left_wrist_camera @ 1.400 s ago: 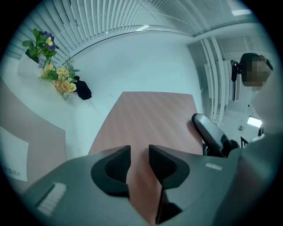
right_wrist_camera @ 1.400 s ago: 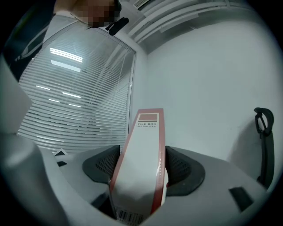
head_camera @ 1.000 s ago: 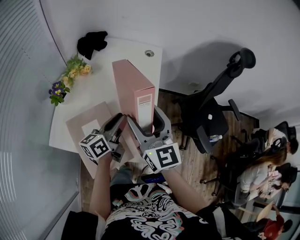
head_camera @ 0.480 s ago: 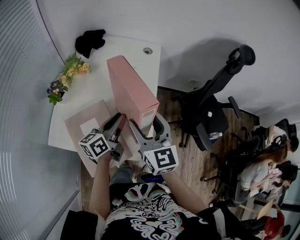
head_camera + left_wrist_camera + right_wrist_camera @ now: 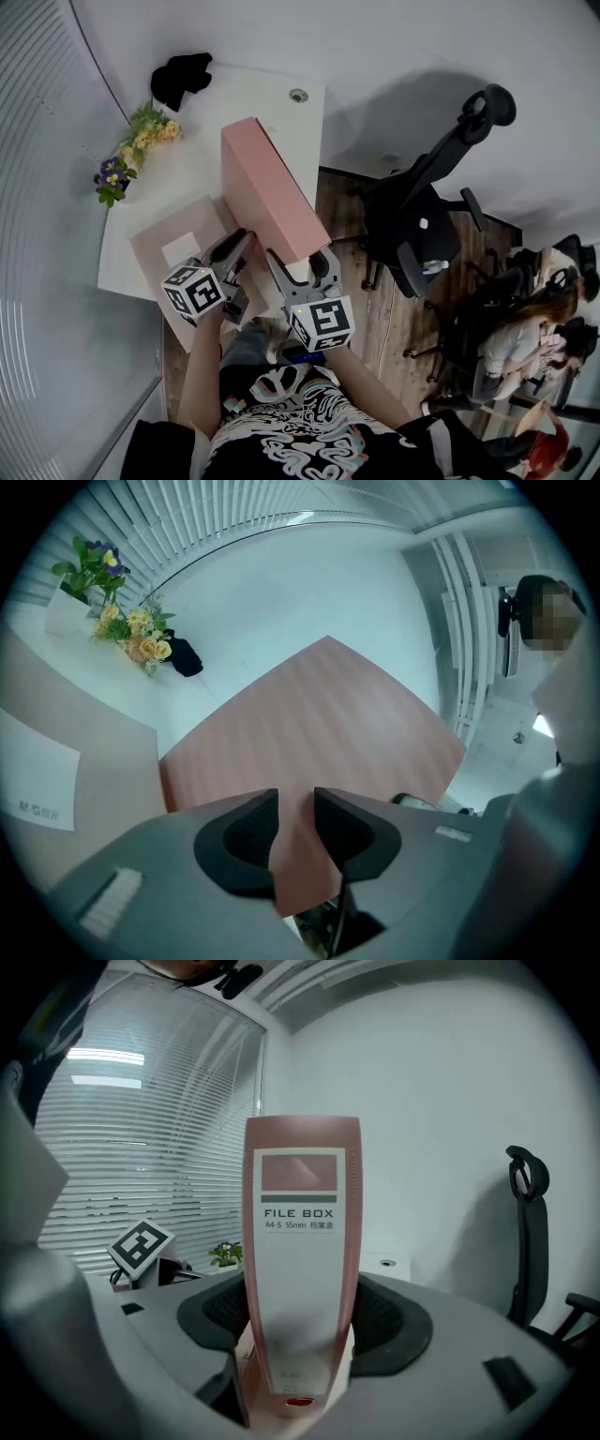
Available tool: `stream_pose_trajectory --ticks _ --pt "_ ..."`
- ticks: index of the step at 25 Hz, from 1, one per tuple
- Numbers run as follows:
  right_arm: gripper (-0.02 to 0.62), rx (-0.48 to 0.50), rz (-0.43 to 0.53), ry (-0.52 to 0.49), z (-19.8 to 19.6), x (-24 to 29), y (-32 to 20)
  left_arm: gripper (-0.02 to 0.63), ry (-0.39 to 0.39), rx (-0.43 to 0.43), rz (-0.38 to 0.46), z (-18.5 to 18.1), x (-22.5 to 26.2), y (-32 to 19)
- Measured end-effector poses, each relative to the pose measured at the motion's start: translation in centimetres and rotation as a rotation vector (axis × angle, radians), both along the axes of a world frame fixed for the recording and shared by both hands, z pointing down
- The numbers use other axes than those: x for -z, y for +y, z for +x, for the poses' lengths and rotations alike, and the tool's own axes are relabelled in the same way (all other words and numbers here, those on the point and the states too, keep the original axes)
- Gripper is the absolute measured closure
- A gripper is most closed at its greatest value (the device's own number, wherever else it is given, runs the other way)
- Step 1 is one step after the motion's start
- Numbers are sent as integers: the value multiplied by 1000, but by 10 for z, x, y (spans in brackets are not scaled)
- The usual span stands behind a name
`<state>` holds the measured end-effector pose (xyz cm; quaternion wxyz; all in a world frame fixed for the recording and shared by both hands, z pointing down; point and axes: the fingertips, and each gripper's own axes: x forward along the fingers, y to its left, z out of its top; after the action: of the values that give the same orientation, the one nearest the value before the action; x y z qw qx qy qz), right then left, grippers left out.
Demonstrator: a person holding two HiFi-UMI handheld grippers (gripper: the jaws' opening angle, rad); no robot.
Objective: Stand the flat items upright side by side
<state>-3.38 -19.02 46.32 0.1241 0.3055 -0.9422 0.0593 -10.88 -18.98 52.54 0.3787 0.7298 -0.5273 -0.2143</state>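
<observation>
- The white desk (image 5: 272, 103) lies ahead of and below both grippers. It looks the same as a second ago.
- The pink file box (image 5: 267, 192) is the thing that has changed. A second ago it rose steeply from the grippers with its labelled spine towards the head camera. Now it has sunk with them and leans away over the desk, showing its broad face.
- It appears to be carried rather than set down, so I judge it is being lowered to its standing spot.
- A second file box (image 5: 173, 248) lies flat on the desk, just left of the left gripper and unmoved. Probably neither box stands yet, so the task looks early.
- The right gripper (image 5: 300, 258) has dropped noticeably. Its jaws stand wide and clamp the file box's labelled spine (image 5: 302, 1241) at its lower end, one pad on each side.
- The left gripper (image 5: 239, 246) has barely shifted. Its jaws are nearly together, pinching a thin edge of the same box (image 5: 319, 724), whose broad face spreads ahead of them.
</observation>
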Motion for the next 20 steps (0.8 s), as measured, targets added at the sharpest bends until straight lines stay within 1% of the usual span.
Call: stream_pose_trajectory --ticks 3,6,15,20 --pt "293 5 7 2 -2 -1 3 489 23 3 -4 -3 -4 2" --pt "291 7 13 2 -2 -1 3 489 30 3 -6 -3 -5 2" --pt "292 39 44 7 -5 0 10 482 23 8 -9 -6 -3 7" --pt "281 32 54 15 -4 0 12 479 13 15 -9 -8 -4 9"
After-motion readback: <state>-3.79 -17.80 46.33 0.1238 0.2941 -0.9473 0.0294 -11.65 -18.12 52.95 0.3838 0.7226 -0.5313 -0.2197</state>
